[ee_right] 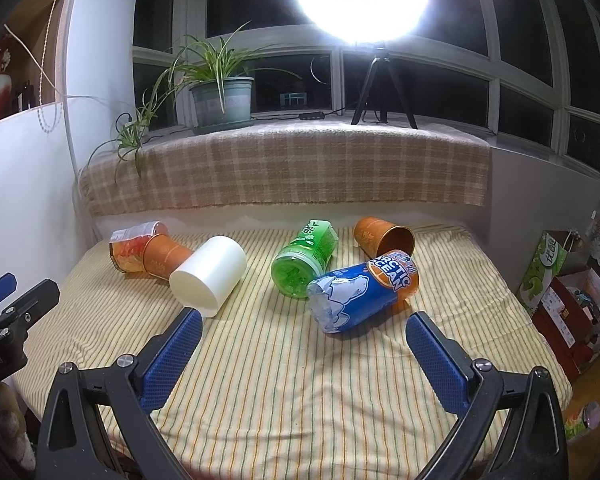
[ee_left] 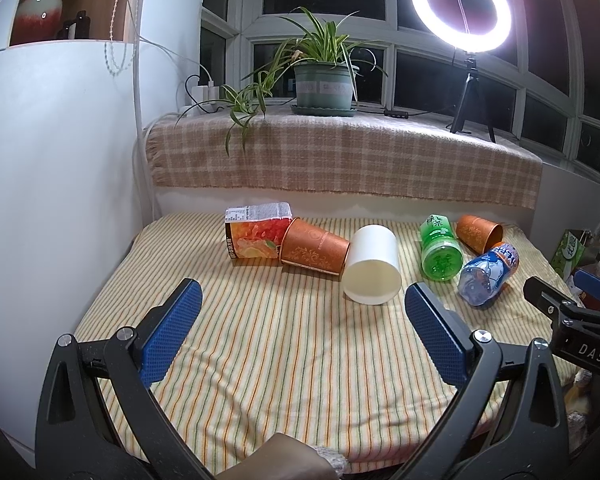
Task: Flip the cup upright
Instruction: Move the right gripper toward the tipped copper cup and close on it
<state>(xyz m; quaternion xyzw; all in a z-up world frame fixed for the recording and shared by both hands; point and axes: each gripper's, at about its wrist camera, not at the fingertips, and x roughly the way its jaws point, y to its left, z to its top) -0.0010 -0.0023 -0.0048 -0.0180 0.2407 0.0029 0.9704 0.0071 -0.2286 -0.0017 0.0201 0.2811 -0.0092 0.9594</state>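
Note:
A white cup (ee_left: 374, 266) lies on its side on the striped cloth, its closed base toward me; it also shows in the right wrist view (ee_right: 209, 276). An orange cup (ee_left: 314, 251) lies on its side to its left, against a juice carton (ee_left: 256, 236). A second orange cup (ee_left: 480, 233) lies at the back right, its open mouth showing in the right wrist view (ee_right: 385, 236). My left gripper (ee_left: 302, 300) is open and empty, just short of the white cup. My right gripper (ee_right: 304, 330) is open and empty, in front of the blue bottle (ee_right: 360, 294).
A green bottle (ee_right: 304, 258) and the blue Arctic Ocean bottle lie on their sides mid-right. A plaid-covered sill (ee_left: 340, 156) behind holds a potted plant (ee_left: 324, 80) and a ring light (ee_left: 460, 4). A white cabinet (ee_left: 60, 180) stands left. Boxes (ee_right: 572, 304) sit off the right edge.

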